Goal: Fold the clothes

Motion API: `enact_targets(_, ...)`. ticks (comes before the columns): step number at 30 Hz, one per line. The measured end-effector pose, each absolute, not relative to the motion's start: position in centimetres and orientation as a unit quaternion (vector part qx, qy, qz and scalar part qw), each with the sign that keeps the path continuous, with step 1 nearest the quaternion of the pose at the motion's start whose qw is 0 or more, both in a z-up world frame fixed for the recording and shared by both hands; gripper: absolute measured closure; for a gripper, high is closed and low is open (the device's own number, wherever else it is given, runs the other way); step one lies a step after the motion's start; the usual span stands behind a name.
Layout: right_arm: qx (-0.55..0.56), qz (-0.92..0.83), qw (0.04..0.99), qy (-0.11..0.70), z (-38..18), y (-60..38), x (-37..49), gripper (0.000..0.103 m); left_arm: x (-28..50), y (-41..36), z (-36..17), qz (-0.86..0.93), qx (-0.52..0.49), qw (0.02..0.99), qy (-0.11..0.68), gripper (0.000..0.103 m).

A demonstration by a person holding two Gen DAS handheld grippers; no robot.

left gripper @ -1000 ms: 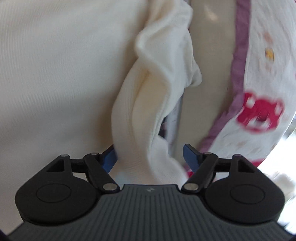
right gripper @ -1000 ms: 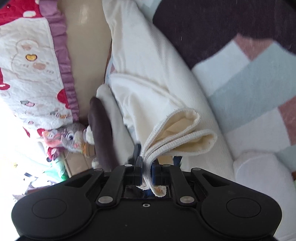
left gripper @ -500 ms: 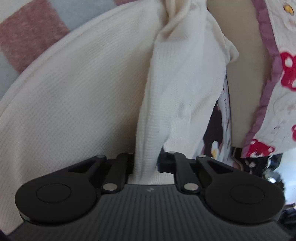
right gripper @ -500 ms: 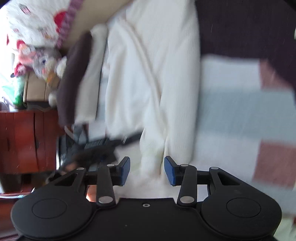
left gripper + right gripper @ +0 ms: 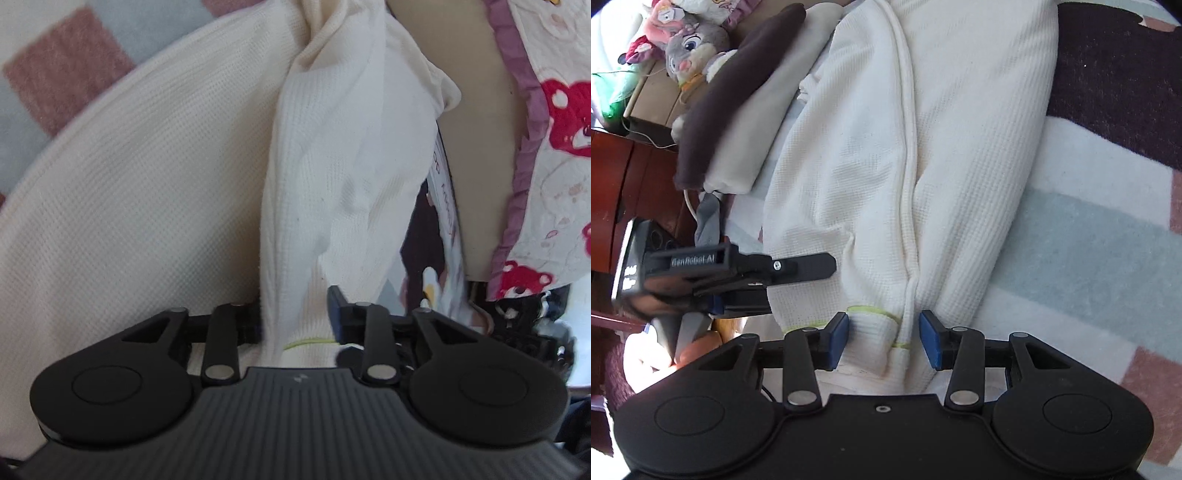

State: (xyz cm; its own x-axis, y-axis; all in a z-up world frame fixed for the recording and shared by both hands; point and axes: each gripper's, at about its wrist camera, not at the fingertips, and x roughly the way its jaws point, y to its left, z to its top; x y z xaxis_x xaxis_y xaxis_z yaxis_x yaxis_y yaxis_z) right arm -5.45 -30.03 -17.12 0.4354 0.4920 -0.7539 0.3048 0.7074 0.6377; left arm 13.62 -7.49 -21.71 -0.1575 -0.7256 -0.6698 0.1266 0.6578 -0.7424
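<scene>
- White waffle-knit garment point(image 5: 923, 140) lies stretched out on a blanket point(image 5: 1089, 240) with pale blue, pink and dark blocks; long seam runs near to far down its middle.
- Handling guess: soft, light, floppy, a bit grippy from the knit; will sag and bunch when lifted. Best hold is the thicker near hem with the yellow-green stitching, at its corners.
- Right hand-held gripper point(image 5: 882, 338): jaws apart, blue pads either side of the near hem, fabric between them but not pinched. Low, pointing along the garment.
- Left hand-held gripper point(image 5: 295, 314): a bunched strip of the same garment point(image 5: 332, 166) passes between its jaws; right pad shows beside the cloth, left one is hidden, so can't tell if it's clamped or slack.
- In the right view the left hand-held gripper point(image 5: 764, 291) comes in from the left at the near-left hem corner, lying sideways.
- Folded dark and beige clothes point(image 5: 738, 92) sit far left, a plush toy point(image 5: 690, 48) beyond them.
</scene>
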Motion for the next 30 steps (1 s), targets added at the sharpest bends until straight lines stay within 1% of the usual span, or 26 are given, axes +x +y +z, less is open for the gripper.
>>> enact_targets(1, 0.386, 0.07, 0.756, 0.524, -16.9, -30.1, -5.7, 0.094, 13.8, -7.3, -21.1, -0.353, -0.232, 0.617, 0.663, 0.089)
enact_targets(4, 0.457, 0.118, 0.74, 0.479, -15.3, -31.1, -6.8, 0.094, 14.3, -6.8, -19.2, -0.394, -0.27, 0.611, 0.631, 0.089)
enact_targets(5, 0.466, 0.119, 0.737, 0.476, -15.3, -31.4, -7.3, 0.094, 14.3, -6.7, -18.8, -0.402, -0.272, 0.61, 0.626, 0.088)
enact_targets(6, 0.439, 0.098, 0.747, 0.49, -15.4, -31.4, -7.5, 0.094, 14.2, -6.8, -18.9, -0.394, -0.246, 0.619, 0.633, 0.085)
enact_targets(7, 0.412, 0.077, 0.756, 0.503, -15.6, -31.4, -7.7, 0.094, 14.1, -7.0, -19.0, -0.386, -0.22, 0.627, 0.639, 0.073)
enact_targets(8, 0.384, 0.056, 0.763, 0.516, -15.8, -31.4, -8.0, 0.094, 14.0, -7.2, -19.0, -0.378, -0.193, 0.635, 0.645, 0.064)
enact_targets(10, 0.336, 0.022, 0.775, 0.535, -16.2, -31.4, -8.5, 0.094, 13.8, -8.0, -19.1, -0.351, -0.122, 0.665, 0.647, 0.064)
enact_targets(11, 0.341, 0.021, 0.775, 0.531, -16.4, -31.5, -8.9, 0.094, 13.8, -8.5, -18.9, -0.347, -0.096, 0.675, 0.644, 0.064)
enact_targets(12, 0.351, 0.021, 0.774, 0.526, -16.5, -31.6, -9.1, 0.094, 13.8, -8.8, -18.6, -0.353, -0.091, 0.676, 0.641, 0.063)
enact_targets(15, 0.342, 0.024, 0.779, 0.526, -16.3, -31.3, -9.3, 0.094, 14.6, -9.0, -16.4, -0.377, -0.126, 0.689, 0.606, 0.054)
enact_targets(17, 0.326, 0.031, 0.783, 0.529, -16.1, -31.4, -9.5, 0.094, 15.8, -9.0, -15.0, -0.373, -0.145, 0.718, 0.57, 0.045)
enact_targets(18, 0.321, 0.033, 0.784, 0.53, -16.0, -31.4, -9.5, 0.094, 16.6, -9.0, -14.3, -0.369, -0.149, 0.733, 0.551, 0.043)
enact_targets(20, 0.319, 0.035, 0.782, 0.534, -16.1, -31.5, -9.3, 0.094, 18.9, -8.6, -13.2, -0.36, -0.136, 0.766, 0.515, 0.042)
enact_targets(23, 0.316, 0.038, 0.78, 0.539, -16.2, -31.6, -8.9, 0.094, 23.0, -9.5, -13.0, -0.35, -0.107, 0.785, 0.5, 0.042)
enact_targets(28, 0.302, 0.047, 0.778, 0.548, -16.3, -31.6, -8.5, 0.094, 26.0, -14.4, -15.0, -0.339, -0.074, 0.794, 0.499, 0.043)
enact_targets(30, 0.295, 0.051, 0.78, 0.55, -16.1, -31.7, -8.7, 0.094, 26.4, -14.3, -16.0, -0.325, -0.082, 0.797, 0.502, 0.043)
